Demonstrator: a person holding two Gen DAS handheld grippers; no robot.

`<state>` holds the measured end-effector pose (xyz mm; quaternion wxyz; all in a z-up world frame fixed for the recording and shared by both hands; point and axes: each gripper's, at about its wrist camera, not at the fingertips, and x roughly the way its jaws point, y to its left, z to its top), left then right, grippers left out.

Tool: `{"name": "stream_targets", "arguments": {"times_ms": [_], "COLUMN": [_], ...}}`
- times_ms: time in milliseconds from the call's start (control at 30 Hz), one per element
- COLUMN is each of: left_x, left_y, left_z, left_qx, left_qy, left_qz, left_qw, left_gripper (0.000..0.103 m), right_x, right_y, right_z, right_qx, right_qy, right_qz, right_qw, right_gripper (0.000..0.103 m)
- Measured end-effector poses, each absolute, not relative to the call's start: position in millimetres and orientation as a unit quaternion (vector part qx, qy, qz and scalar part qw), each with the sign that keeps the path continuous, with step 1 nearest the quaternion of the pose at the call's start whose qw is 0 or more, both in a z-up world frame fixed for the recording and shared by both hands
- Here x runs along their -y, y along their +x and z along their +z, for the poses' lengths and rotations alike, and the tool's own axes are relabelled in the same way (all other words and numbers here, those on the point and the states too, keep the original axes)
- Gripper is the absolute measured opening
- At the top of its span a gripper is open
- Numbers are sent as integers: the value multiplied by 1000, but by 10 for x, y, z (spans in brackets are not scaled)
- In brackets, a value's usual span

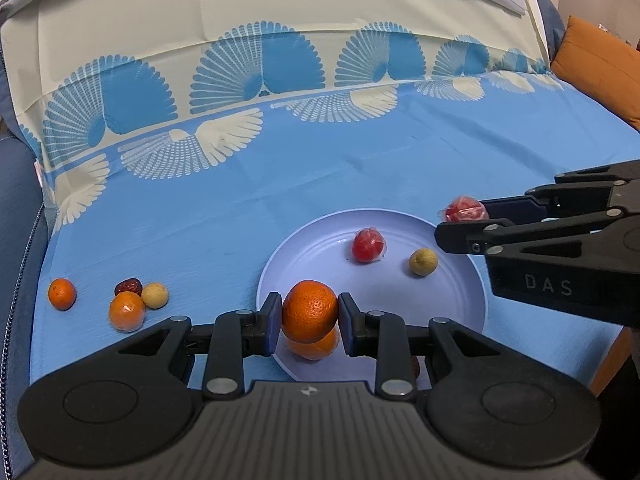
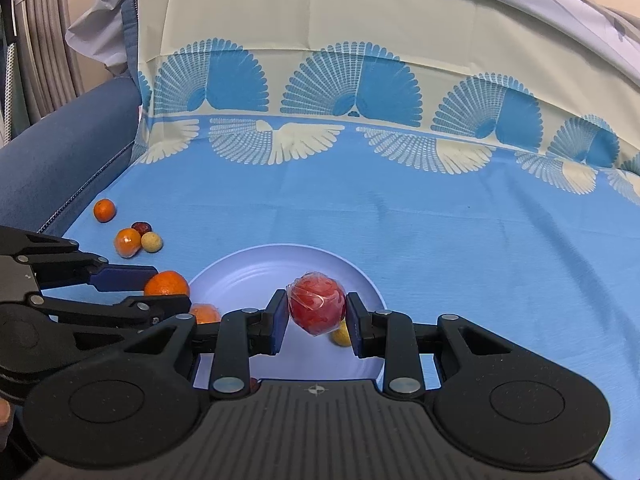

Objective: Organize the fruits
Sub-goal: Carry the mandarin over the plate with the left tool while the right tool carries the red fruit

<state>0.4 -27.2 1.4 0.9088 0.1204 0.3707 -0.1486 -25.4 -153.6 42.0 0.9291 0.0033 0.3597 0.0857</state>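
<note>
While the left gripper (image 1: 308, 316) pinches a firm orange (image 1: 310, 310) over the plate (image 1: 460, 320), the right gripper (image 2: 317, 316) clamps a slippery-looking plastic-wrapped red fruit (image 2: 317, 307) across its widest part above it.

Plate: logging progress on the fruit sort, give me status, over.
Left gripper shut on an orange; right gripper shut on a wrapped red fruit, both over the plate. Four fruits on the cloth at left. Nothing in the way.

Second orange (image 1: 312, 346) perhaps half hidden.
</note>
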Motion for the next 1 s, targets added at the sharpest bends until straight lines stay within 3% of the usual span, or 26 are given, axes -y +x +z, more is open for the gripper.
{"name": "stream_targets", "arguments": {"times_ms": [1000], "left_x": [329], "left_y": [37], "left_z": [-53], "left_qx": [-386], "left_qy": [133], "left_qz": [-160], "left_qw": [899], "left_gripper": [33], "right_x": [1485], "right_y": [-241], "right_z": [411], "right_qx": [-364], "right_qy": [-12], "right_qz": [84], "right_qw": [928], "right_gripper": [32]}}
